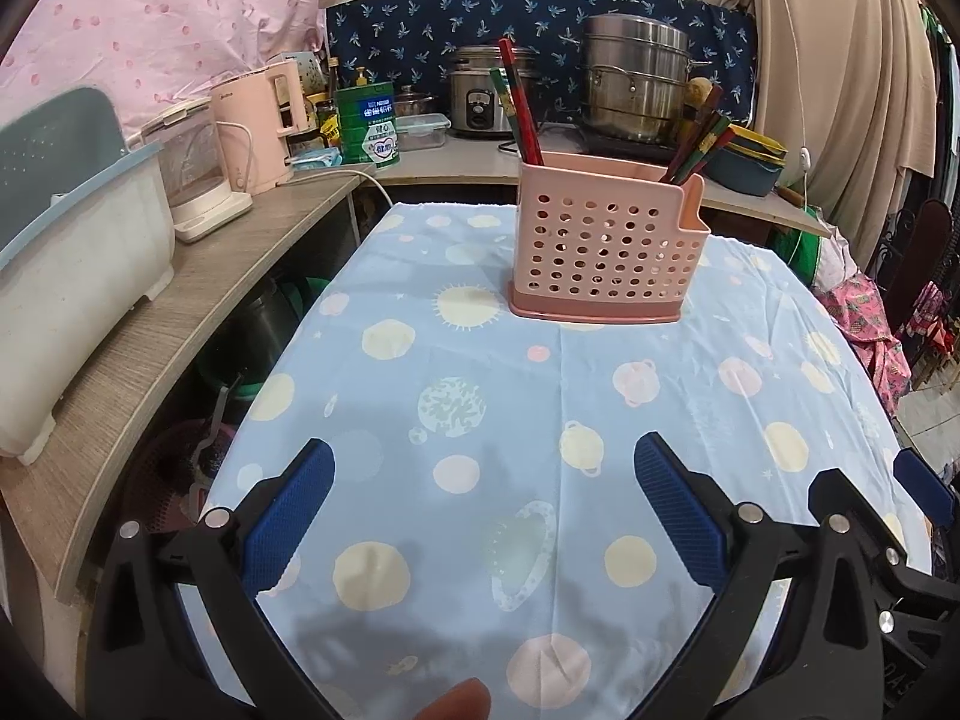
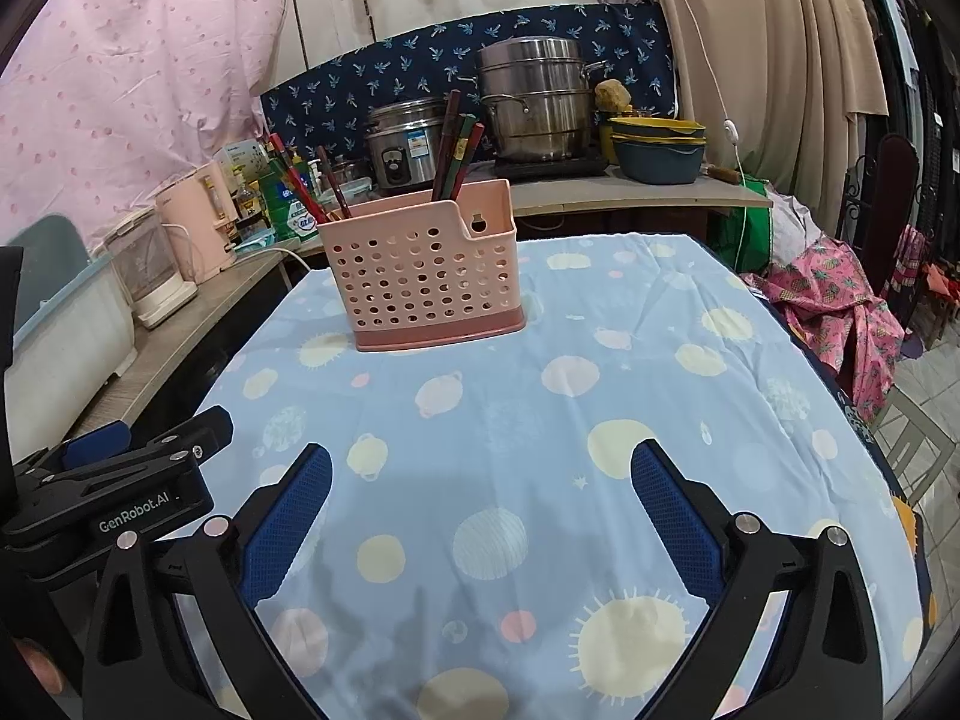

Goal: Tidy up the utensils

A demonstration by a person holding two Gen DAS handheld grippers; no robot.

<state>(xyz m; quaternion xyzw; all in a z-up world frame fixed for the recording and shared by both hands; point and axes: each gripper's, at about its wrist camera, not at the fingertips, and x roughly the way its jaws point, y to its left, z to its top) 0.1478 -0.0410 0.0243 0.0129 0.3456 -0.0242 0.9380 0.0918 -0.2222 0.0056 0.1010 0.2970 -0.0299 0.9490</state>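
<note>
A pink perforated utensil holder [image 1: 603, 243] stands upright on the blue planet-print tablecloth [image 1: 540, 420], toward the far end of the table; it also shows in the right wrist view [image 2: 426, 276]. Red and dark chopsticks [image 1: 522, 105] stick up from its left compartment and several more [image 1: 702, 147] lean out of its right compartment; they also show in the right wrist view [image 2: 457, 153]. My left gripper [image 1: 483, 474] is open and empty, low over the near part of the cloth. My right gripper [image 2: 480, 474] is open and empty too, beside the left one [image 2: 120, 474].
A wooden shelf [image 1: 198, 312] runs along the left with a white basin [image 1: 78, 276], a clear jug and a pink kettle [image 1: 258, 126]. Behind the table a counter holds a rice cooker [image 1: 480, 99], steel pots [image 1: 636, 84] and bowls. Pink cloth [image 2: 840, 312] lies at the right.
</note>
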